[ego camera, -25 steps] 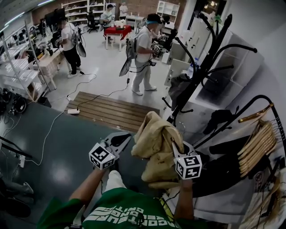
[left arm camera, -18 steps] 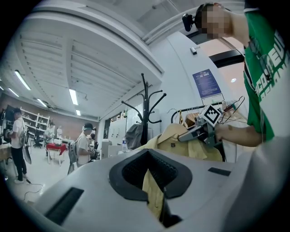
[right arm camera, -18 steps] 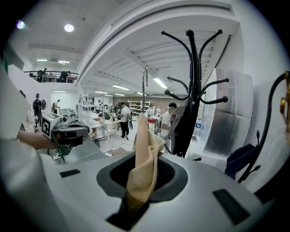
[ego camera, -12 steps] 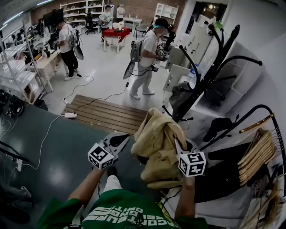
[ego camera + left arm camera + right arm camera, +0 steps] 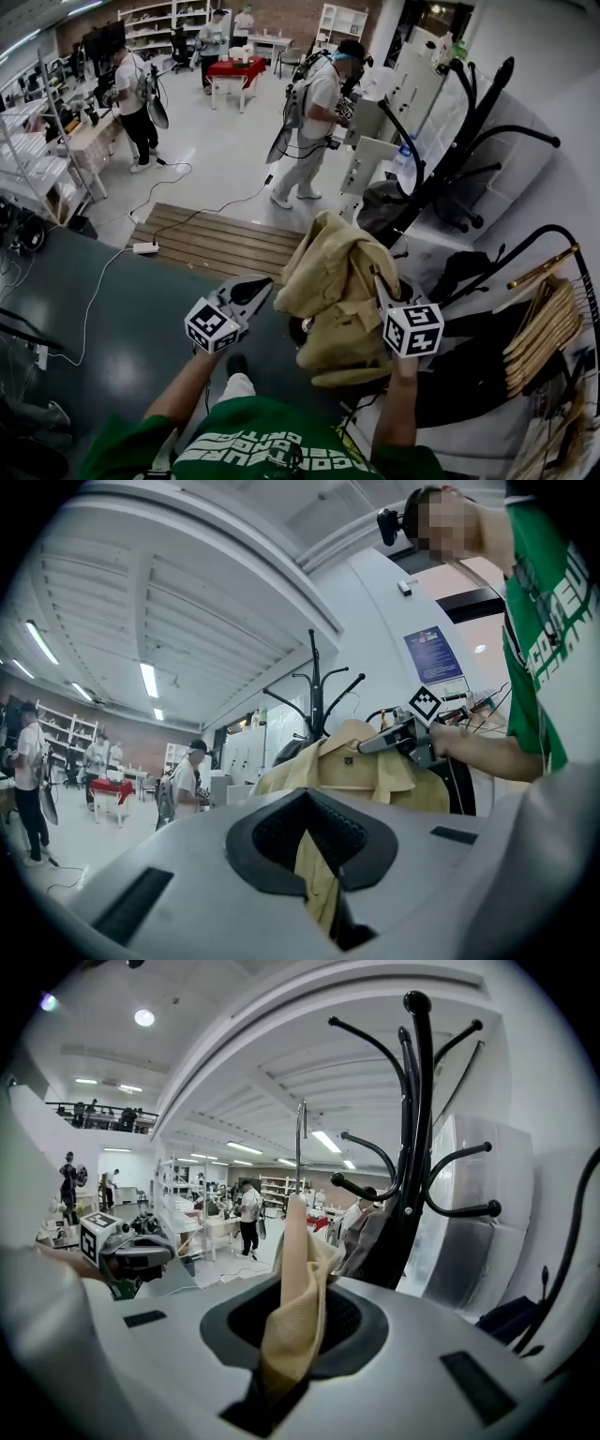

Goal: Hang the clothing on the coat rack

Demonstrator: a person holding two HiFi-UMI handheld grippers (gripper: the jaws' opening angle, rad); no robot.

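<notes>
Right now the tan jacket [image 5: 333,286] hangs bunched in the air between my two tongs, near the middle of the head view. The left tongs [image 5: 317,878] are clamped on a thin strip of its cloth. The right tongs [image 5: 286,1363] pinch a fold that stands up between the pads. Just beyond the jacket, far right, stands the black coat rack [image 5: 448,155], a grey garment [image 5: 382,202] draped low on it. Wooden hangers [image 5: 544,323] sit at the right edge. Farther off, a person in a white shirt [image 5: 314,117] stands on the floor.
</notes>
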